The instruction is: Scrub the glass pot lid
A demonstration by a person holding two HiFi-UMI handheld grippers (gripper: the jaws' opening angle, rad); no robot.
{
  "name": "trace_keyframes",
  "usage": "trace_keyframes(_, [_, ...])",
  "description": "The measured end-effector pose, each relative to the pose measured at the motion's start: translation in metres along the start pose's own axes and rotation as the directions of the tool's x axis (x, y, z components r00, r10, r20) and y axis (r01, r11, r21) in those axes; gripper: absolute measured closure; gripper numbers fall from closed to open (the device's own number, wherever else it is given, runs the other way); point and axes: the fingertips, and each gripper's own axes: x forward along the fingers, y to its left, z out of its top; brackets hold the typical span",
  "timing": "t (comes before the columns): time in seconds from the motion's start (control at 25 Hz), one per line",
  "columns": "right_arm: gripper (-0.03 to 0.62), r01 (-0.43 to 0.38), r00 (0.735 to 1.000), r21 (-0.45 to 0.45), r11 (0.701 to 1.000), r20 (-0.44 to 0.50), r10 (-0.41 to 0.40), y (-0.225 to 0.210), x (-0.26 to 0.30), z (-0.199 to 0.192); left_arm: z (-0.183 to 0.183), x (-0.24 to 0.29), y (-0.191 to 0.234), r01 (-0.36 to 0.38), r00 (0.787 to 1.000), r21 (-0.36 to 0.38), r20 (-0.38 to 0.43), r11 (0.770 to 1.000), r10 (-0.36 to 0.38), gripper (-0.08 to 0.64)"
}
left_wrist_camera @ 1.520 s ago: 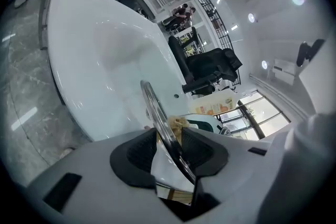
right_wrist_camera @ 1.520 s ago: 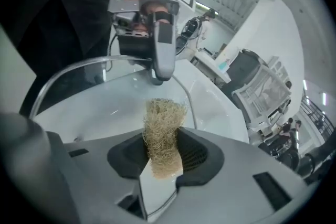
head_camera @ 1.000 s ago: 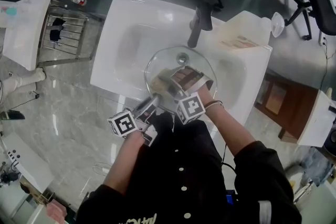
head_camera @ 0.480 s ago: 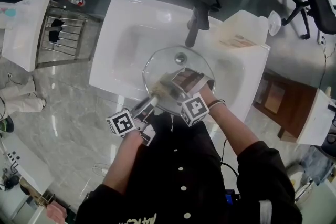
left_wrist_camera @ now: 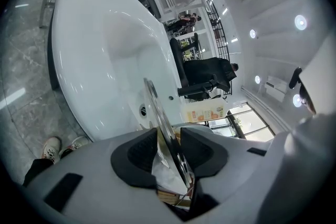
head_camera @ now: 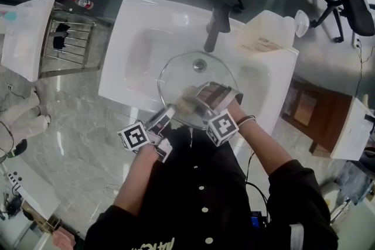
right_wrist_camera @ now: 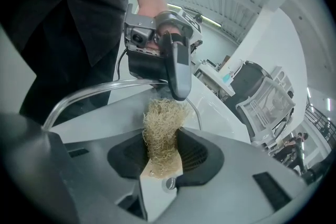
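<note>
Round clear glass pot lid (head_camera: 198, 82) hangs tilted over the white ceramic sink (head_camera: 140, 38), its knob side turned up and toward the sink's dark faucet (head_camera: 214, 29). The left gripper (head_camera: 168, 114) clamps the near rim, its jaws just closing slightly tighter; its own view alone shows the lid (left_wrist_camera: 157, 113) edge-on, long axis running away. The right gripper (head_camera: 196, 99) pinches a straw-coloured fibre scrubber (right_wrist_camera: 160, 131), whose texture only the right gripper view reveals.
</note>
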Motion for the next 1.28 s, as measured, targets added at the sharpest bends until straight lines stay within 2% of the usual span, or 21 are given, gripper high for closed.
trace_keyframes(0.12, [0.446,-0.015,1.0,-0.011,1.0,0.001,0.015,0.007,-0.008,0.0,0.0,0.001,-0.001,0.011,1.0,-0.002,0.003,1.0,-0.011,0.407])
trace_keyframes(0.24, [0.446,-0.026,1.0,-0.018,0.999,0.003,0.026,0.014,-0.015,0.0,0.002,0.006,-0.008,0.061,0.998,-0.027,0.019,0.998,-0.06,0.41])
trace_keyframes(0.32, [0.446,-0.034,0.999,-0.023,0.999,0.007,0.034,0.018,-0.02,0.0,0.003,0.005,-0.005,0.037,0.999,-0.033,0.017,0.999,-0.036,0.414])
trace_keyframes(0.44, [0.446,-0.043,0.999,-0.034,0.999,0.012,0.043,0.024,-0.026,0.0,0.003,0.006,-0.01,0.072,0.997,-0.068,0.027,0.995,-0.07,0.416])
trace_keyframes(0.6, [0.446,-0.059,0.998,-0.06,0.996,0.016,0.06,0.032,-0.036,-0.005,0.002,0.007,-0.009,0.061,0.998,-0.067,0.024,0.996,-0.059,0.416])
trace_keyframes(0.76, [0.448,-0.131,0.991,-0.062,0.989,0.009,0.132,0.044,-0.051,-0.009,0.003,0.008,-0.009,0.052,0.998,-0.064,0.022,0.997,-0.051,0.416])
trace_keyframes(1.0, [0.449,-0.189,0.982,-0.095,0.977,-0.007,0.19,0.056,-0.067,-0.021,0.002,0.008,-0.01,0.044,0.999,-0.054,0.017,0.998,-0.043,0.416])
trace_keyframes(1.28, [0.448,-0.306,0.952,-0.188,0.934,-0.054,0.301,0.065,-0.081,-0.041,0.002,0.007,-0.012,0.032,0.999,-0.051,0.015,0.998,-0.031,0.417])
